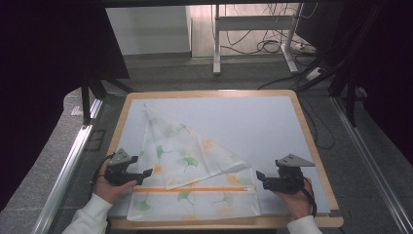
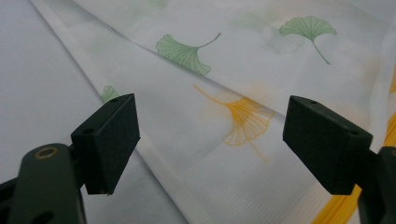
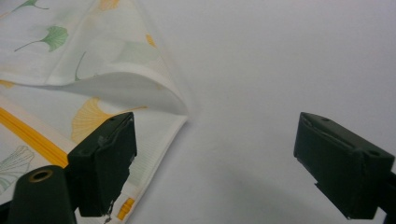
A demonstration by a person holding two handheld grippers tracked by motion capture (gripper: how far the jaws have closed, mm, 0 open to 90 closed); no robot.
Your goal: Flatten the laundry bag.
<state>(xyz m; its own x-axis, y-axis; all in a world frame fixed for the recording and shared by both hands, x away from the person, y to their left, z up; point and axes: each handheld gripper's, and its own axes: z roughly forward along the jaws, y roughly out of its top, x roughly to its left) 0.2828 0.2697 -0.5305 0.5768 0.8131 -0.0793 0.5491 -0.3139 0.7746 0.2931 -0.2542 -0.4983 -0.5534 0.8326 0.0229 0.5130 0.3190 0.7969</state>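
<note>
The thin white cloth printed with green and orange ginkgo leaves (image 1: pixel 187 156) lies flat on the near left part of the pale grey tabletop (image 1: pixel 263 122); it is partly folded, one triangular layer turned over the rest, its point reaching toward the far left of the tabletop and its fold edge running diagonally down to the right; an orange stripe (image 1: pixel 195 189) crosses the lower layer from side to side, just below the folded flap; the flap's right tip curls up slightly off the layer beneath.

My left hand-held gripper (image 1: pixel 141 175) sits at the cloth's left edge, near the stripe's left end; in its own view the jaws stand wide apart over the printed fabric with nothing pinched between them, an orange leaf (image 2: pixel 243 119) lying in the gap; my right hand-held gripper (image 1: pixel 259 176) sits just beside the cloth's right edge, near the curled tip; its jaws are likewise spread wide and hold nothing, the left one hovering over the cloth's corner (image 3: pixel 154 135) and the right one over bare tabletop.

The grey surface has a light wooden rim (image 1: pixel 311 146); beyond it lie dark floor, a white frame's legs (image 1: pixel 216 48) and loose cables (image 1: pixel 272 44).
</note>
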